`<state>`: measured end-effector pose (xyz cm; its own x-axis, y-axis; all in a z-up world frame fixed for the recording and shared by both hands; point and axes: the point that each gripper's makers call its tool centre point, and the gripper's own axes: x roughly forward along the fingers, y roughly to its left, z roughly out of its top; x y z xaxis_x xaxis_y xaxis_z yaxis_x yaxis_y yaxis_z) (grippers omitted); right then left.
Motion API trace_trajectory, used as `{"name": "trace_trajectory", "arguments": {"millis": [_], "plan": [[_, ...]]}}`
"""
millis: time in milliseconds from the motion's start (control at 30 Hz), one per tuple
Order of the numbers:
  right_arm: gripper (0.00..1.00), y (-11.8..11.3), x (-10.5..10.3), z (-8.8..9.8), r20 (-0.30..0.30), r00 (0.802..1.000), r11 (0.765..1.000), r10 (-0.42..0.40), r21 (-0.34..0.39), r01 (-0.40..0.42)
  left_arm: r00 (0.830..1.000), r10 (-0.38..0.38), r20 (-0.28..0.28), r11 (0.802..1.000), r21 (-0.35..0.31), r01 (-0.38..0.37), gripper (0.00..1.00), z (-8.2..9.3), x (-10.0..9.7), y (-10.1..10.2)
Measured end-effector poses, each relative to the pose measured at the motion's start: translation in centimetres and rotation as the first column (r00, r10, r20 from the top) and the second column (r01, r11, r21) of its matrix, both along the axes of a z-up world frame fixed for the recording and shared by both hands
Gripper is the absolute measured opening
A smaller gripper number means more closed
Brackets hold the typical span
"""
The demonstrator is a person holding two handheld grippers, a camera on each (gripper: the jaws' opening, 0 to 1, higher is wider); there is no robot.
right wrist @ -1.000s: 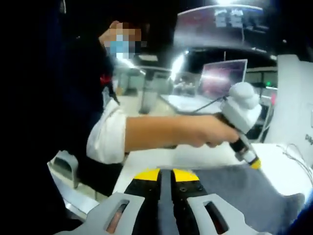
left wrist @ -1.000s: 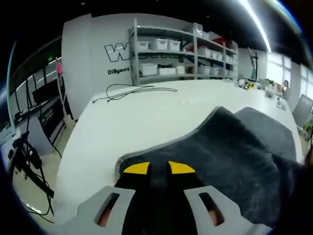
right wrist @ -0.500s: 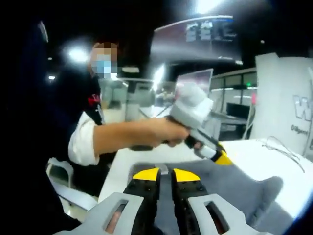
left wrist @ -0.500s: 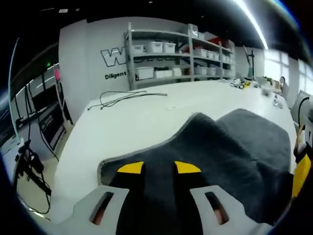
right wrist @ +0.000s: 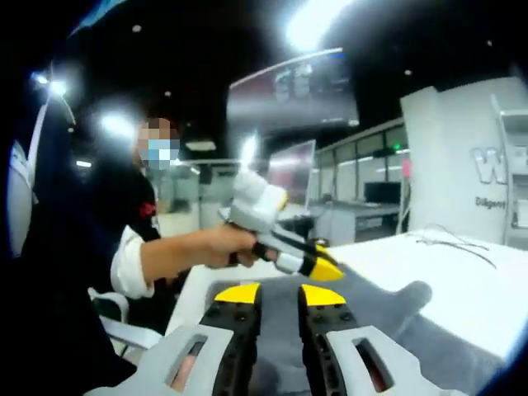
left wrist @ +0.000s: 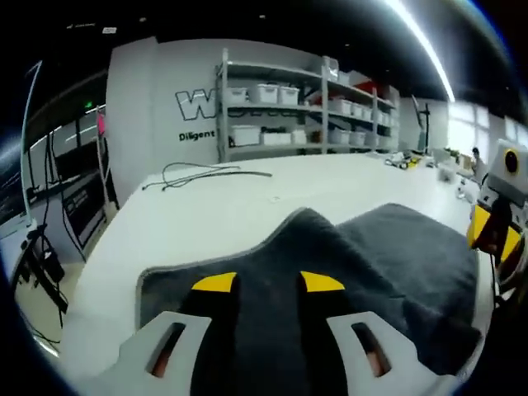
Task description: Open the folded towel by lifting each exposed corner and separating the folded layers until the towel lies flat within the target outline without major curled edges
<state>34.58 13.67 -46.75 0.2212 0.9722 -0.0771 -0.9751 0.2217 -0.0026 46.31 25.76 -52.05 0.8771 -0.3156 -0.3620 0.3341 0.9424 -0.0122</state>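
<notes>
1. While the dark grey plush towel (left wrist: 363,272) is lying across the white tabletop (left wrist: 214,214), it is bulging up in a hump near its middle rather than resting flat, and its near corner is running in between the jaws of the left gripper (left wrist: 268,283).
2. Judging from this, the unfolding is looking well underway but unfinished: most of the cloth is spreading out in a single broad sheet, yet the raised ridge and lifted edges are needing to be pulled taut and laid down. No target outline is showing clearly on the table.
3. The left gripper, with yellow-tipped black jaws, is pinching the towel's edge; in the right gripper view it is coming in from the left, held by the person's hand (right wrist: 216,247).
4. The right gripper (right wrist: 280,294) is likewise gripping grey cloth between its narrowly parted jaws.
5. Farther off, black cables (left wrist: 202,173) are lying on the table, and metal shelving with white bins (left wrist: 297,107) is standing against the wall.
</notes>
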Motion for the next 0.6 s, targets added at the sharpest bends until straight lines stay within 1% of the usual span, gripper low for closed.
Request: {"name": "trace_trajectory", "arguments": {"millis": [33,67,133,167,233,267,300,333,367,467,600], "plan": [[0.17,-0.5,0.2,0.2,0.018,1.000,1.000,-0.004,0.006,0.004,1.000,-0.008,-0.001,1.000,-0.006,0.008,0.28,-0.1,-0.1,-0.4],[0.17,-1.1,0.4,0.4,0.024,1.000,1.000,-0.007,0.015,0.007,1.000,-0.014,0.001,1.000,-0.009,0.014,0.28,-0.1,-0.3,-0.7],[0.17,-2.2,0.8,0.7,0.014,1.000,0.999,-0.014,0.032,0.014,1.000,-0.020,0.013,1.000,-0.017,0.020,0.28,-0.1,-0.5,-1.4],[0.18,-2.7,1.1,0.7,0.006,1.000,0.999,-0.024,0.034,0.024,0.999,-0.035,0.015,0.999,-0.021,0.035,0.29,-0.1,-0.7,-2.0],[0.19,-3.8,1.8,0.6,0.006,0.999,0.998,-0.051,0.036,0.050,0.999,-0.039,0.022,0.999,-0.030,0.040,0.29,0.1,-1.1,-2.7],[0.19,-4.3,2.0,0.6,0.008,0.998,0.998,-0.056,0.035,0.056,0.999,-0.045,0.031,0.998,-0.035,0.046,0.30,0.3,-1.2,-3.1],[0.20,-4.8,2.2,0.6,0.010,0.998,0.998,-0.061,0.031,0.061,0.998,-0.047,0.052,0.997,-0.056,0.050,0.32,0.7,-1.3,-3.7],[0.21,-5.3,2.4,0.5,0.009,0.998,0.997,-0.065,0.028,0.065,0.998,-0.047,0.051,0.995,-0.084,0.052,0.33,0.7,-1.6,-4.3],[0.21,-5.9,2.7,0.6,0.007,0.997,0.997,-0.075,0.030,0.075,0.997,-0.058,0.050,0.994,-0.093,0.062,0.34,0.7,-1.8,-4.9],[0.21,-7.2,3.6,0.6,0.011,0.993,0.993,-0.118,0.025,0.117,0.996,-0.074,0.050,0.993,-0.086,0.078,0.34,0.7,-2.4,-6.2],[0.21,-9.1,4.7,0.6,0.028,0.987,0.987,-0.160,0.003,0.160,0.993,-0.096,0.062,0.988,-0.113,0.103,0.34,1.2,-2.9,-7.8]]}}
